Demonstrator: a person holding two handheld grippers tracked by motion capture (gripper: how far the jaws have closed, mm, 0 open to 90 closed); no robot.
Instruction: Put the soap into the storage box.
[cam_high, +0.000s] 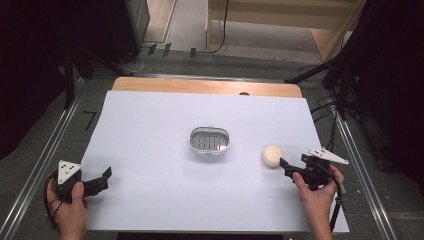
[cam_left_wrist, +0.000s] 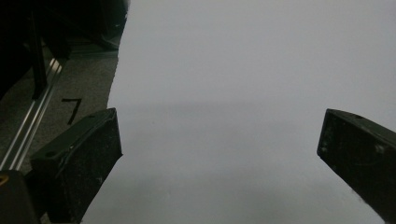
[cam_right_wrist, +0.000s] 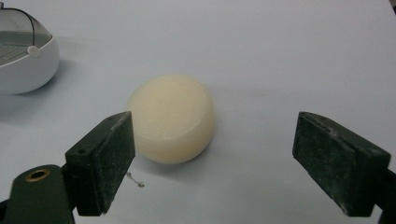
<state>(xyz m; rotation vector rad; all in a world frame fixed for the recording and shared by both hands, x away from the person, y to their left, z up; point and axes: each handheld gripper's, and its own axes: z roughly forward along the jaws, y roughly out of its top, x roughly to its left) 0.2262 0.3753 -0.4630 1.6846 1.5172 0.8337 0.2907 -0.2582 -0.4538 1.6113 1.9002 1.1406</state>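
Cream-coloured soap bar (cam_right_wrist: 172, 119) lies on the bench (cam_high: 150, 150), ungrasped, just ahead of the wide-open right hand-held gripper (cam_right_wrist: 212, 161). Transfer to the soap dish (cam_high: 210, 140) remains. Left hand-held gripper (cam_left_wrist: 219, 154) idles wide, empty.

We are reading just one sign: a black handwritten "7" (cam_high: 90, 119) marked on the grey carpeted floor (cam_high: 30, 165) left of the white-covered table (cam_high: 150, 200), beside the silver metal rail (cam_high: 45, 150). We are seeing the same black "7" (cam_left_wrist: 71, 108) in the left gripper view, again on the grey floor.
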